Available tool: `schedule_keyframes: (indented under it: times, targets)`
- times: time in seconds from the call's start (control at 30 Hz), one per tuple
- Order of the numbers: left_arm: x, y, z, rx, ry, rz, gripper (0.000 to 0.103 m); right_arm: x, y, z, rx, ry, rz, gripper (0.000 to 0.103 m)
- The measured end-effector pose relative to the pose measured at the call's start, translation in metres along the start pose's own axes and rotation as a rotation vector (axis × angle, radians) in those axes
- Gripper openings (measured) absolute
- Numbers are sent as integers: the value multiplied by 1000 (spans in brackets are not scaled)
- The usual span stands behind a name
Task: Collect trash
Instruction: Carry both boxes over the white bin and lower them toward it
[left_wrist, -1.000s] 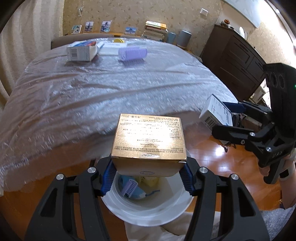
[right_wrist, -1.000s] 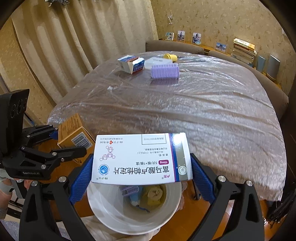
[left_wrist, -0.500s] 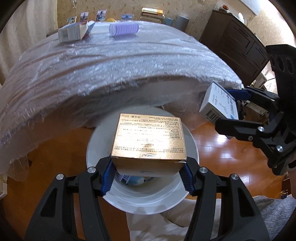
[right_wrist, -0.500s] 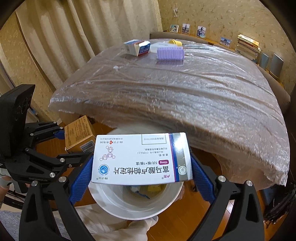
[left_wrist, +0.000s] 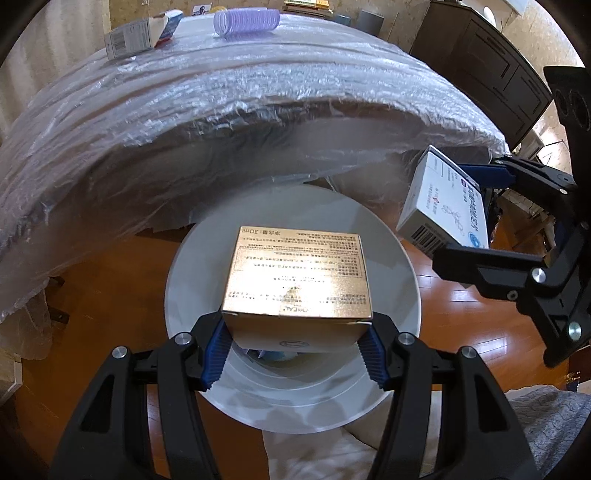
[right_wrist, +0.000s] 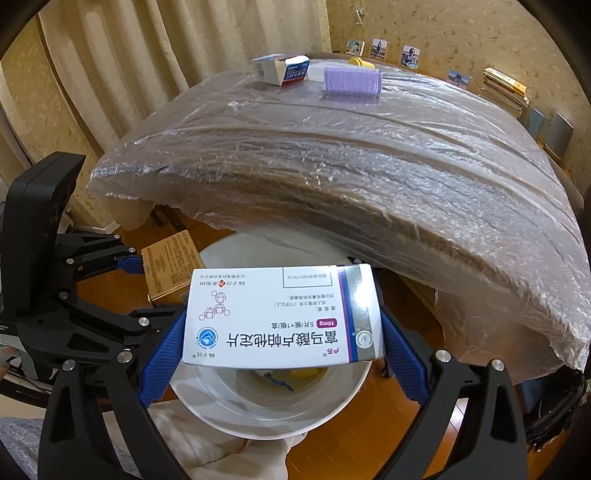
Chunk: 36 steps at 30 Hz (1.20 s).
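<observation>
The gold carton (left_wrist: 298, 275) is clamped between the blue pads of the left gripper (left_wrist: 295, 350), one pad on each side face. It hangs directly above the open mouth of the white bin (left_wrist: 402, 295), printed face up. The white medicine box (right_wrist: 282, 317) is clamped the same way in the right gripper (right_wrist: 282, 354), flat, with its label upward, over the near half of the same bin (right_wrist: 258, 417). In the left wrist view this box (left_wrist: 443, 206) sits just outside the bin's right rim, tilted, with its barcode end toward the bin. In the right wrist view the gold carton (right_wrist: 171, 264) lies beside the bin's left rim, held by the left gripper (right_wrist: 129, 280).

The bin stands on a wood floor (left_wrist: 110, 332), close beside the near edge of the table (right_wrist: 369, 166). Small items lie at the bottom of the bin; they are too hidden to identify. A crinkled clear plastic sheet (left_wrist: 184, 129) covers the table and hangs over its near edge.

Near the far edge of the table rest a purple hair roller (right_wrist: 352, 82) and an open small carton (right_wrist: 284, 70), set slightly apart. A yellow object (right_wrist: 360, 62) shows just behind the roller. A dark cabinet (left_wrist: 491, 62) stands beyond the table's far right corner.
</observation>
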<state>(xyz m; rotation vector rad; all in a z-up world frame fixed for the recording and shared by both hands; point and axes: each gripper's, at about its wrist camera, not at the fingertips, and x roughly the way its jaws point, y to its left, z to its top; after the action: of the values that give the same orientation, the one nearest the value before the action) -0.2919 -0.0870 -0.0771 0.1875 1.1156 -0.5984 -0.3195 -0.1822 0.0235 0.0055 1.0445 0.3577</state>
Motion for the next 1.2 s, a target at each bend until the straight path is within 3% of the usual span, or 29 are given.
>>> schedule_keyframes:
  times: [1.2]
  targets:
    - [66,-4,-6,49,132,81,60,71,-1,-16,13,120,-41,94]
